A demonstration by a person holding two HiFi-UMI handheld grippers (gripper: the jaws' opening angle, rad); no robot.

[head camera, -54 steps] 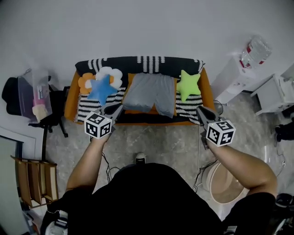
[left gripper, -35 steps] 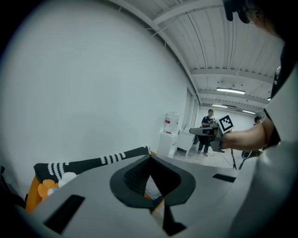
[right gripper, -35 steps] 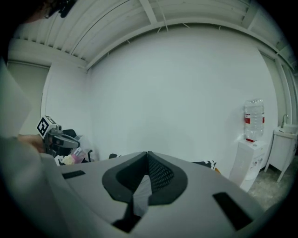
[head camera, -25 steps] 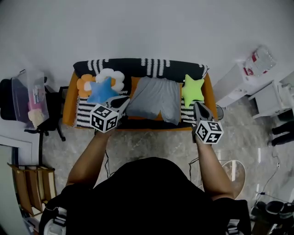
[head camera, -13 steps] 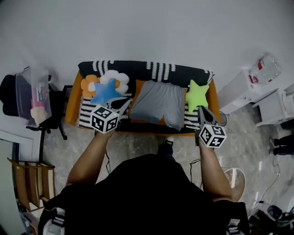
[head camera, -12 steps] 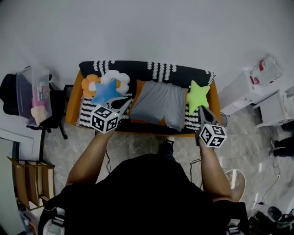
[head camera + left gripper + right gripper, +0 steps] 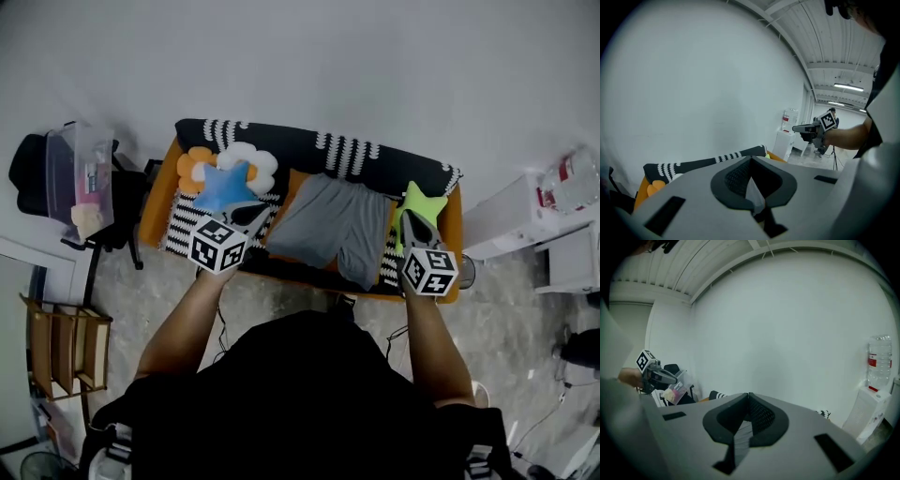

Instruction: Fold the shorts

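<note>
While gray shorts (image 7: 330,225) lie spread on the sofa (image 7: 291,146), the left gripper (image 7: 251,217) and right gripper (image 7: 410,219) hover at either side of them, both clenched shut and empty.

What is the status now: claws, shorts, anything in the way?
Both shut, empty: left claw, right claw. Shorts spread on sofa, not yet gripped. Blue star pillow and green star pillow beside them, not on them.

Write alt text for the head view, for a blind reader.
Grey fabric shorts lie spread on an orange sofa with a black-and-white striped cover, between a blue star cushion and a green star cushion. The person's left gripper and right gripper, both shut and empty, point toward it.
</note>
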